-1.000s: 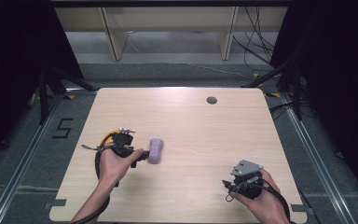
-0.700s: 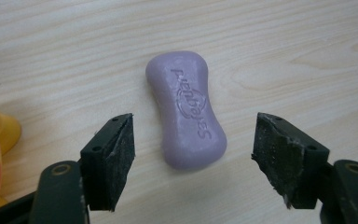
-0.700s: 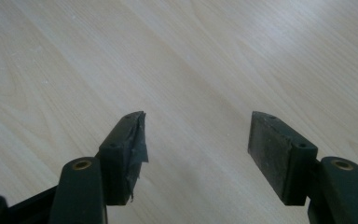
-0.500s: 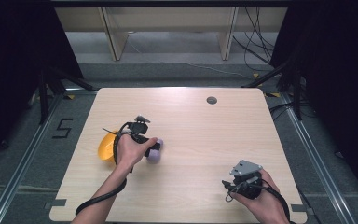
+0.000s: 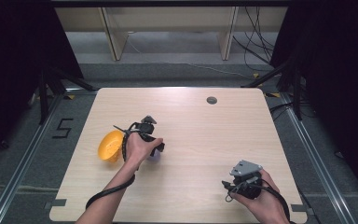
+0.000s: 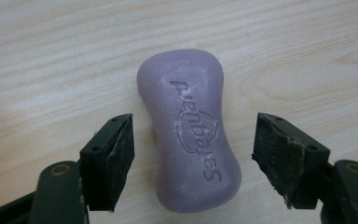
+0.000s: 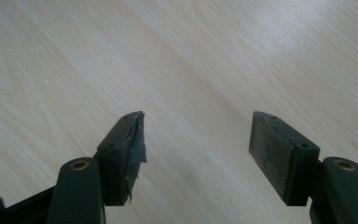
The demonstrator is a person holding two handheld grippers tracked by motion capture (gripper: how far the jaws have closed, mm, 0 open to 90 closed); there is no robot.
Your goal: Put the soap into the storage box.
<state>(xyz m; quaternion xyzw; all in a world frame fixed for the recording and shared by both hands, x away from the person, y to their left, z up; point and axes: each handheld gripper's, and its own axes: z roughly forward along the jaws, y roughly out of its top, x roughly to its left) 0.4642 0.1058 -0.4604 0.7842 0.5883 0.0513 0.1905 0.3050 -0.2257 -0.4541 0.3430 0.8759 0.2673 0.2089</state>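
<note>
A lilac bar of soap (image 6: 189, 93) with embossed lettering lies flat on the wooden table (image 5: 196, 126). My left gripper (image 6: 193, 133) points down over it, open, with one jaw on each side of the bar and a gap between each pad and the soap. In the high view the left gripper (image 5: 152, 148) and the hand cover most of the soap (image 5: 154, 157). My right gripper (image 5: 243, 181) rests near the front right of the table, and the right gripper view shows this gripper (image 7: 198, 121) open with bare wood between the jaws.
A yellow-orange bowl (image 5: 110, 145) sits on the table just left of my left hand. A small dark round hole (image 5: 211, 100) marks the far side of the tabletop. Dark floor and metal rails surround the table.
My left hand moved right, from beside the soap to over it, and the gripper now straddles the bar. The yellow bowl came into view behind the hand. The right gripper stayed put.
</note>
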